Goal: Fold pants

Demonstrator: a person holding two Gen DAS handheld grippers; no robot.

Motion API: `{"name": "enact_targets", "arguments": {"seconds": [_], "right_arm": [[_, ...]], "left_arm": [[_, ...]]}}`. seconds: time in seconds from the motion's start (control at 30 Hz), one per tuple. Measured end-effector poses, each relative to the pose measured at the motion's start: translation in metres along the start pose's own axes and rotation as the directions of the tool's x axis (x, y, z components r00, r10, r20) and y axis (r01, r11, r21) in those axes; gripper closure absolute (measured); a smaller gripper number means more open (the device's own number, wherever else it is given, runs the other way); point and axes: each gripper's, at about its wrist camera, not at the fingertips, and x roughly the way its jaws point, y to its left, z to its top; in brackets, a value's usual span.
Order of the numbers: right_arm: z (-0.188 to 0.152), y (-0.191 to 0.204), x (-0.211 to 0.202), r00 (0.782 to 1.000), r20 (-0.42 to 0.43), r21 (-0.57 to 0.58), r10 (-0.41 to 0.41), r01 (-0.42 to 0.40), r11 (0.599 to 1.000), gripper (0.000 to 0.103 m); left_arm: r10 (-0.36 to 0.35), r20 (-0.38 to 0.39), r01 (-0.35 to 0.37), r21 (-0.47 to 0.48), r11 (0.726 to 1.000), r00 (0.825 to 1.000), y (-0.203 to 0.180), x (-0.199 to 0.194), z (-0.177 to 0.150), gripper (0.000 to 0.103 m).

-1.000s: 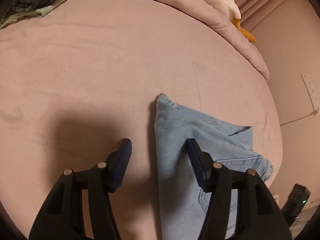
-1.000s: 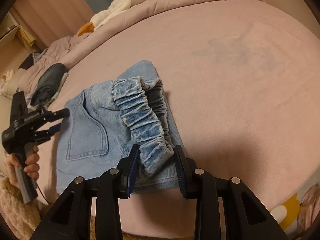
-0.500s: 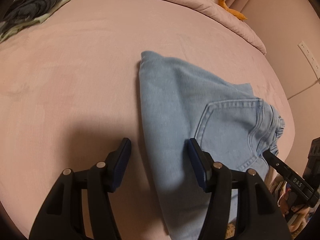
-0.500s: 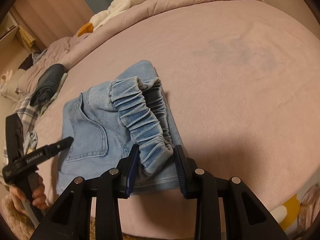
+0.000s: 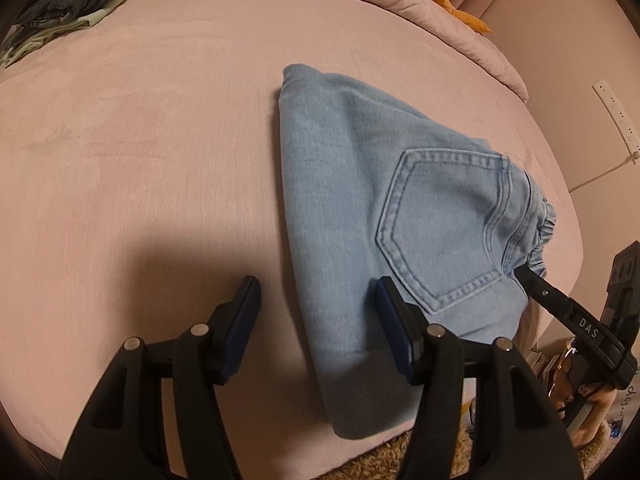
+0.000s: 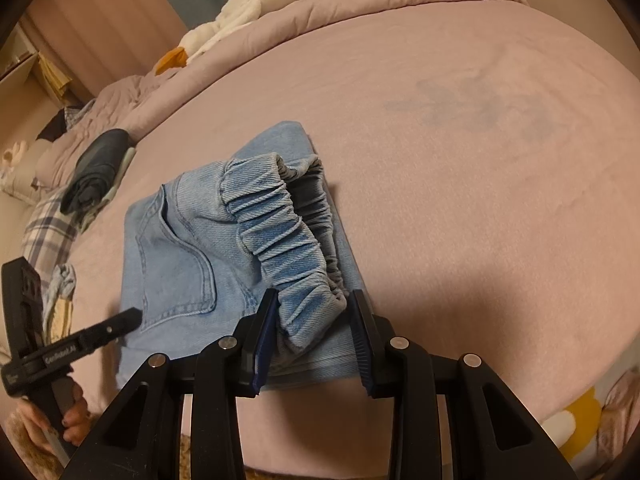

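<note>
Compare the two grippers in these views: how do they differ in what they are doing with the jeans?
The right gripper is shut on the jeans' elastic waistband; the left gripper is open, holding nothing. The right jaws stand narrower; the left jaws straddle the folded edge, wider apart. Both point down at the pink bed.

Pink bed sheet (image 5: 160, 140) w/ rolled dark clothes (image 6: 96, 168), plush duck (image 6: 248, 12).

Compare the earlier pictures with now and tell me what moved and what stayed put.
The left tool slid sideways along the near edge of the folded jeans, jaws open and empty: its view first showed only the folded corner, now the whole back pocket. From the right wrist view it has drifted lower and leftward. Unchanged: the right tool stays shut on the elastic waistband, and the jeans lie as before.
</note>
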Motion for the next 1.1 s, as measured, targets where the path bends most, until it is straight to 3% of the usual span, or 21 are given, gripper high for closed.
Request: {"name": "enact_targets", "arguments": {"seconds": [0.7, 0.73, 0.8, 0.83, 0.87, 0.93, 1.1], "right_arm": [[0.002, -0.001, -0.003, 1.000, -0.001, 0.002, 0.002, -0.002, 1.000, 0.068], [0.002, 0.000, -0.004, 1.000, -0.005, -0.003, 0.000, 0.000, 1.000, 0.065], [0.006, 0.005, -0.011, 0.999, 0.000, -0.048, -0.051, 0.051, 0.998, 0.048], [0.007, 0.007, -0.015, 0.997, 0.017, -0.065, -0.079, 0.080, 0.995, 0.034], [0.009, 0.007, -0.022, 0.995, 0.043, -0.078, -0.088, 0.091, 0.993, 0.026], [0.013, 0.002, -0.029, 0.997, 0.068, -0.069, -0.038, 0.042, 0.997, 0.022], [0.026, -0.018, -0.017, 0.998, 0.026, 0.003, 0.050, -0.050, 0.999, 0.015]], "left_arm": [[-0.030, -0.053, 0.029, -0.022, 0.999, 0.998, -0.013, -0.004, -0.004, 0.042], [-0.037, -0.054, 0.036, -0.023, 0.999, 0.998, -0.012, -0.005, -0.003, 0.042], [-0.068, -0.048, 0.066, -0.032, 0.997, 0.997, -0.011, -0.007, 0.002, 0.041], [-0.093, -0.038, 0.091, -0.041, 0.995, 0.995, -0.010, -0.007, 0.004, 0.038], [-0.107, -0.031, 0.105, -0.047, 0.993, 0.994, -0.010, -0.008, 0.006, 0.034], [-0.121, -0.019, 0.120, -0.051, 0.991, 0.992, -0.010, -0.007, 0.010, 0.023], [-0.175, -0.043, 0.173, -0.051, 0.984, 0.984, -0.017, 0.007, 0.016, 0.023]]}}
